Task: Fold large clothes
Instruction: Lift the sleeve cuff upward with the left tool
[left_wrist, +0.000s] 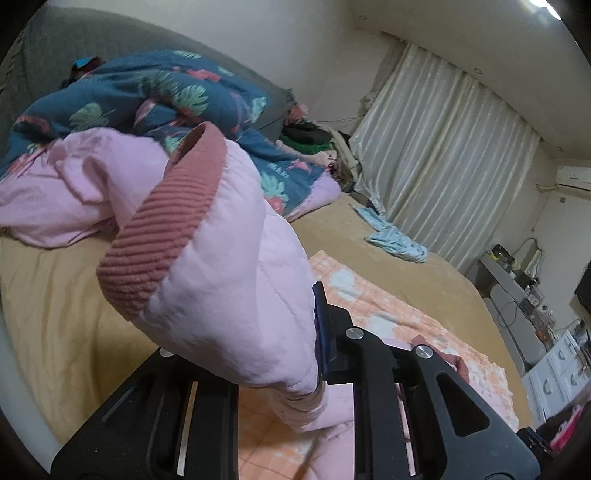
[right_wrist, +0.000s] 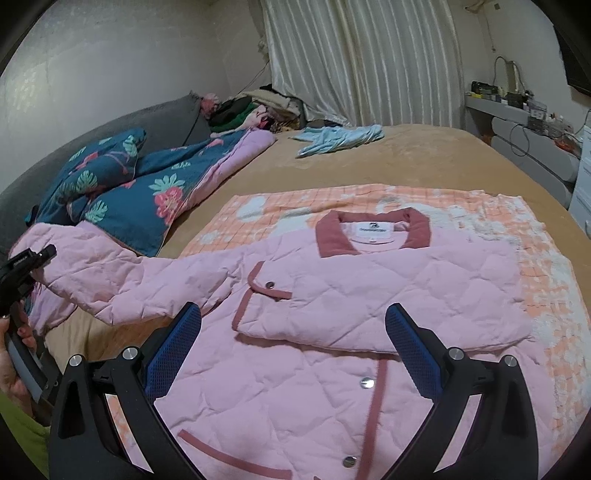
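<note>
A pink quilted jacket (right_wrist: 332, 295) with a dusky-pink collar (right_wrist: 373, 229) lies front up on an orange checked blanket (right_wrist: 546, 258) on the bed. Its right sleeve is folded across the chest. My left gripper (left_wrist: 316, 332) is shut on the other sleeve (left_wrist: 229, 288), whose ribbed cuff (left_wrist: 162, 236) stands up in front of the camera. In the right wrist view that sleeve (right_wrist: 110, 280) stretches out to the far left, held off the bed by the left gripper (right_wrist: 33, 262). My right gripper (right_wrist: 295, 332) hangs open above the jacket's front, nothing between its blue pads (right_wrist: 177, 350).
A blue floral quilt (right_wrist: 122, 184) is bunched along the bed's left side by the grey headboard (right_wrist: 155, 118). A light blue garment (right_wrist: 340, 138) lies at the far end near a clothes pile (right_wrist: 243, 107) and curtains (right_wrist: 362, 62). A cluttered shelf (right_wrist: 517, 107) and white drawers (right_wrist: 581, 184) stand right.
</note>
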